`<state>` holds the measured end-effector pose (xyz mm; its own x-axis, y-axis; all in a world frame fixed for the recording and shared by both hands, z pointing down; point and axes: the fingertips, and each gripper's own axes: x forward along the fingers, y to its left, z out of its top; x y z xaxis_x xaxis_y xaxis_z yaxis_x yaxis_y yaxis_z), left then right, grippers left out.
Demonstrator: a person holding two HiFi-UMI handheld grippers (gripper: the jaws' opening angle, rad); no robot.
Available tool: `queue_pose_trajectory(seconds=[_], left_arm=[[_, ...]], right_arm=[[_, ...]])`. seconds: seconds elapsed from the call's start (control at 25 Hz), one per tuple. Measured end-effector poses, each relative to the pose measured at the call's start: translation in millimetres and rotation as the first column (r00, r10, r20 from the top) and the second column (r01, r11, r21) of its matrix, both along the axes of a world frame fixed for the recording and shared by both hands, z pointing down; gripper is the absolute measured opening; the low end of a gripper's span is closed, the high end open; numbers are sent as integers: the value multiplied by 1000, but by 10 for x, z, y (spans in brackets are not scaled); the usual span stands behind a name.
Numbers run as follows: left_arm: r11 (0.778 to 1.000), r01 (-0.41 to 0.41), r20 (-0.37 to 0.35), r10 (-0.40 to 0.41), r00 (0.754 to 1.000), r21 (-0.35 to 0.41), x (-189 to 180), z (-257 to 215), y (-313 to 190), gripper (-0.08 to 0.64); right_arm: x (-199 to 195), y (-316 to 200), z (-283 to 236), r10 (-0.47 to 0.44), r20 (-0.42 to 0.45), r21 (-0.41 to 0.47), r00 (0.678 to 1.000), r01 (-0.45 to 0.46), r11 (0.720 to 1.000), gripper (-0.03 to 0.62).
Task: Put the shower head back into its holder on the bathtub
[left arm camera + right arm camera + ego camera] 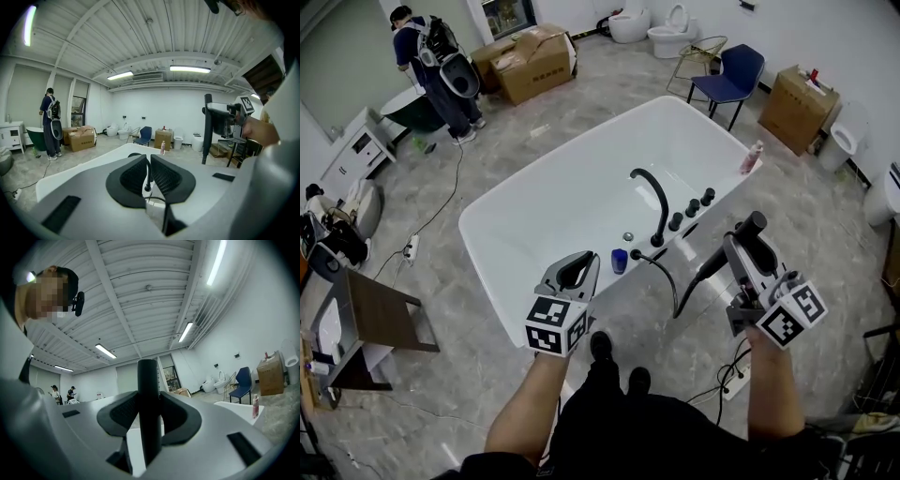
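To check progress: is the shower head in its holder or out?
Out: the right tool holds the shower head beside the bathtub, its hose hanging down.

Glossy white bathtub [553, 197], matt black shower head [148, 399], brown cardboard box [534, 61]

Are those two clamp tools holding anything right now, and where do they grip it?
The right gripper clamps the black shower head around its straight shaft, with the top end poking above the jaws. The left gripper holds nothing.
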<state>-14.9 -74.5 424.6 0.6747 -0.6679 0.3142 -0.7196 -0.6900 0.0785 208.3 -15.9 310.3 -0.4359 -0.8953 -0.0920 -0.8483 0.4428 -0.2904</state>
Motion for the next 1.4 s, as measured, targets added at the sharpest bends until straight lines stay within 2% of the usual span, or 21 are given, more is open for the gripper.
queue_pose_trajectory(seconds=[0.2, 0.4, 0.6, 0.96, 1.4], left_arm=[[999, -31, -31, 31, 999, 16, -31, -13, -466, 38], [993, -95, -32, 98, 995, 63, -3, -158, -854, 38], [989, -132, -31, 135, 990, 73, 46, -180, -1120, 38], [990, -119, -45, 123, 991, 70, 376, -269, -1410, 38], [994, -100, -29, 102, 994, 49, 430, -193, -1526, 38]], right_arm=[[-96, -390, -54, 32, -10, 0, 999, -32, 999, 153], [-185, -742, -57, 78, 9, -9, 997, -78, 997, 153], [-216, -1005, -102, 95, 3, -3, 995, -95, 995, 153], [-277, -1466, -258, -15, -31, 14, 999, 16, 1000, 152], [-331, -1831, -528, -93, -25, 72, 995, 94, 993, 152]])
